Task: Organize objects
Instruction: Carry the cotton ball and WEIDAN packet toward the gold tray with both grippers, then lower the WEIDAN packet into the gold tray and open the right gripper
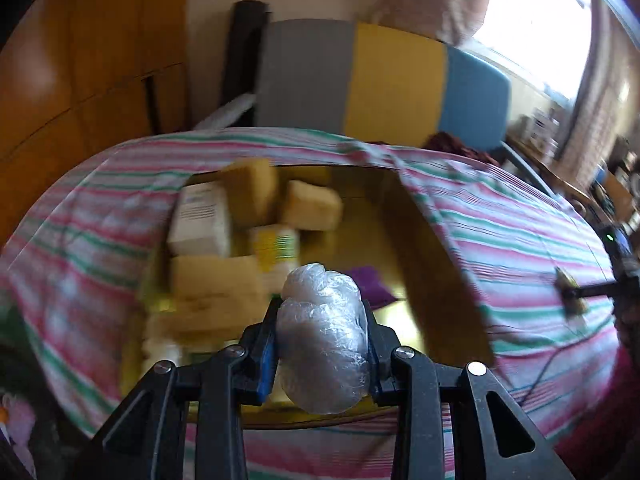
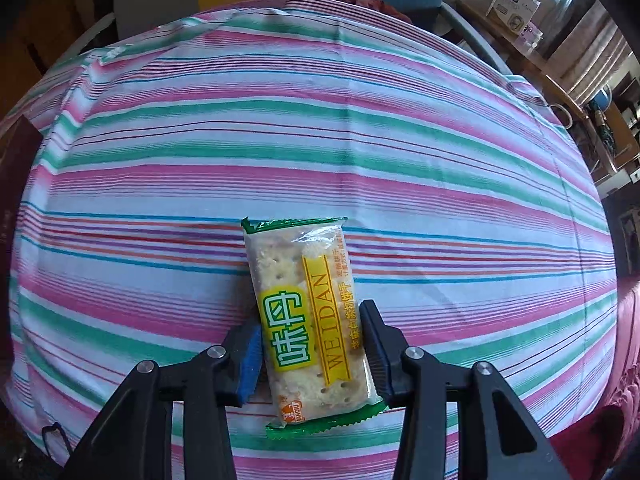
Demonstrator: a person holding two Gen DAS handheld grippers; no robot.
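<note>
Your left gripper [image 1: 322,320] is clenched on a bundle [image 1: 323,344] of crinkled clear plastic, wrapped into a lumpy roll that stands up between the two fingers [image 1: 266,344] and pokes out past their tips. You hold it over the near part of an open cardboard box [image 1: 436,248], which sits on the striped sheet [image 1: 540,240]. The left half of the box is crowded: a white carton [image 1: 200,216], yellow sponges [image 1: 312,206] toward the back, a green-and-yellow packet [image 1: 278,244] in the middle and a tan box [image 1: 216,280] nearer you. All of these are blurred, so their labels cannot be read. A purple item [image 1: 370,284] lies on the box floor just right of the bundle; what it is cannot be told. The right half of the box floor shows bare cardboard.

Your right gripper [image 2: 310,344] grasps a cracker packet [image 2: 310,320], green-edged and marked WEIDAN, with the fingers pressed against its long sides near the lower half. The packet points away from you and appears against the striped sheet; whether it rests on the cloth or is lifted off it cannot be told. In the left view this gripper shows small at the far right edge, well apart from the box.
</note>
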